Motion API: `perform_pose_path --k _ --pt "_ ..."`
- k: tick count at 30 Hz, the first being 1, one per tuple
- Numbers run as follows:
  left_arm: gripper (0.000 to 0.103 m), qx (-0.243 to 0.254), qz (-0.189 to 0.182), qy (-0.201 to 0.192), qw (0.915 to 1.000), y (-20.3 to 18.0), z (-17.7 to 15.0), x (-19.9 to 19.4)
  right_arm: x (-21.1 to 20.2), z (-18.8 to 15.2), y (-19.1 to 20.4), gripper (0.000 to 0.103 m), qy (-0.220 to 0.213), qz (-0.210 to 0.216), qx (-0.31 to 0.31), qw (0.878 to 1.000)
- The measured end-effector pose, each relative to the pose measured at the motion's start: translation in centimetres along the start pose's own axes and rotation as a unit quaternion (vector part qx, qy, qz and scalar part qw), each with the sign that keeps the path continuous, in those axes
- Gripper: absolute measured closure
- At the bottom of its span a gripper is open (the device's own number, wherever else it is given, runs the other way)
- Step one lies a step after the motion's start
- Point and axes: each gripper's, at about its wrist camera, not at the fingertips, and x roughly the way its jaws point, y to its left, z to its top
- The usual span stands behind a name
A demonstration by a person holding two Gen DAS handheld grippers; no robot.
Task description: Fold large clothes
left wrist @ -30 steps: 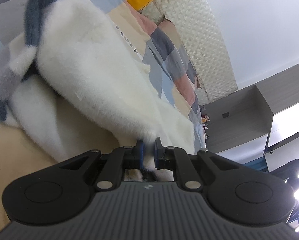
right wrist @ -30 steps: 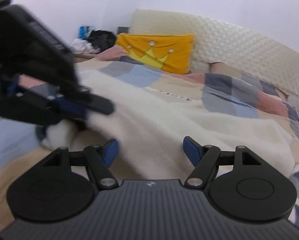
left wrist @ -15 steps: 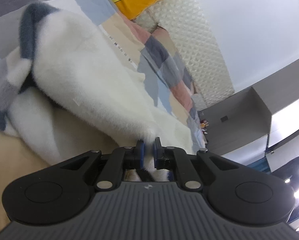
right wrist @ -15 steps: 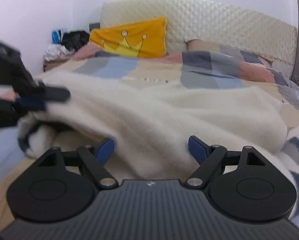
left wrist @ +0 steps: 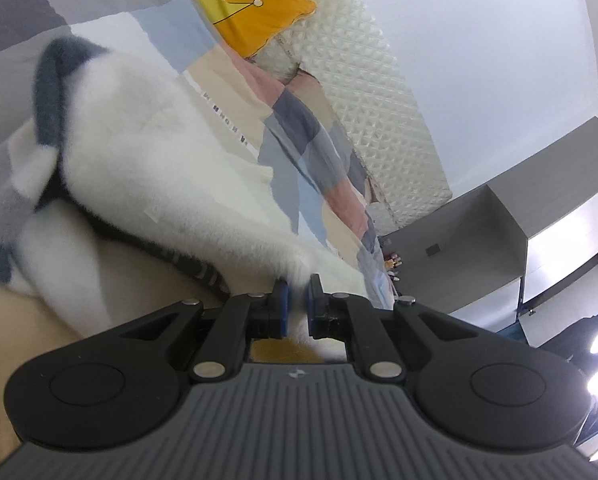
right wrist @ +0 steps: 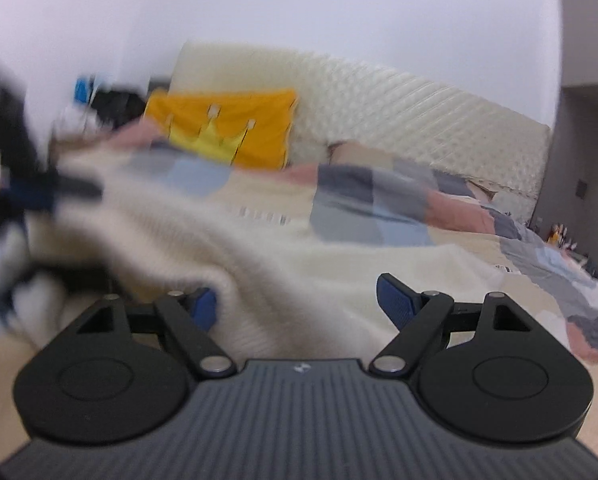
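We see the left gripper [left wrist: 295, 300] pinching the fleece garment's [right wrist: 203, 236] edge, which runs from left of frame toward our wide-open, empty right gripper [right wrist: 295, 304].

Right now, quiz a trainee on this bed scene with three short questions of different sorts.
1. True or false: the left hand-held gripper is shut on the fluffy white fleece garment.
2. Which gripper is open: A left, B right?
3. What emblem is on the yellow pillow?

Key: 1 true. 2 B. 3 a crown.
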Motion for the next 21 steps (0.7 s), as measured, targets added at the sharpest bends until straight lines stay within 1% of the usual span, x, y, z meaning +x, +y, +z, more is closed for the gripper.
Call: perform_pose_path --k 2,4,6,8,9,12,14,17,18,19,20,21 --pt "0.093 0.01 0.009 0.003 0.9999 -0.1 -0.1 0.2 -0.3 0.5 -0.9 0.021 -0.008 0.011 0.021 1.0" --pt "0.093 0.013 0.0 0.005 0.9999 -0.4 -0.4 0.2 -0.6 0.8 -1.6 0.021 -0.018 0.009 0.042 0.999" --pt "0.093 0.017 -0.008 0.001 0.9998 -0.9 -0.5 0.0 -0.3 0.8 -2.3 0.021 -0.008 0.0 0.069 0.998" --pt "0.093 0.023 -0.016 -0.007 0.9996 -1.2 -0.4 -0.3 0.5 0.3 -2.7 0.021 0.025 -0.008 0.097 0.995" --pt "0.093 0.022 -0.018 -0.011 0.9996 -1.2 -0.3 -0.4 1.1 -0.3 -2.8 0.021 0.049 -0.005 0.115 0.992" --pt "0.093 0.017 -0.013 -0.018 0.9996 -0.8 -0.2 -0.5 2.5 -1.8 -2.7 0.021 0.124 -0.004 0.156 0.98" --pt "0.093 0.008 -0.01 -0.014 0.9998 -0.5 0.0 -0.3 3.0 -2.6 -2.8 0.021 0.157 0.005 0.183 0.97" --pt "0.093 0.013 -0.005 -0.01 0.9999 -0.6 -0.2 -0.3 3.3 -3.9 -2.3 0.021 0.197 -0.006 0.202 0.959" --pt "0.093 0.018 0.003 -0.008 0.9998 -0.7 -0.3 -0.2 3.1 -4.3 -2.1 0.022 0.2 -0.015 0.211 0.957" --pt "0.093 0.021 0.01 -0.006 0.9997 -0.7 -0.4 -0.1 2.7 -4.4 -1.9 0.026 0.192 -0.023 0.213 0.958" --pt "0.093 0.022 0.016 -0.006 0.9996 -0.5 -0.4 0.1 2.2 -4.2 -1.7 0.029 0.179 -0.029 0.203 0.962" --pt "0.092 0.019 0.02 -0.004 0.9996 -0.3 -0.4 0.2 1.9 -3.7 -1.4 0.035 0.16 -0.037 0.185 0.969"
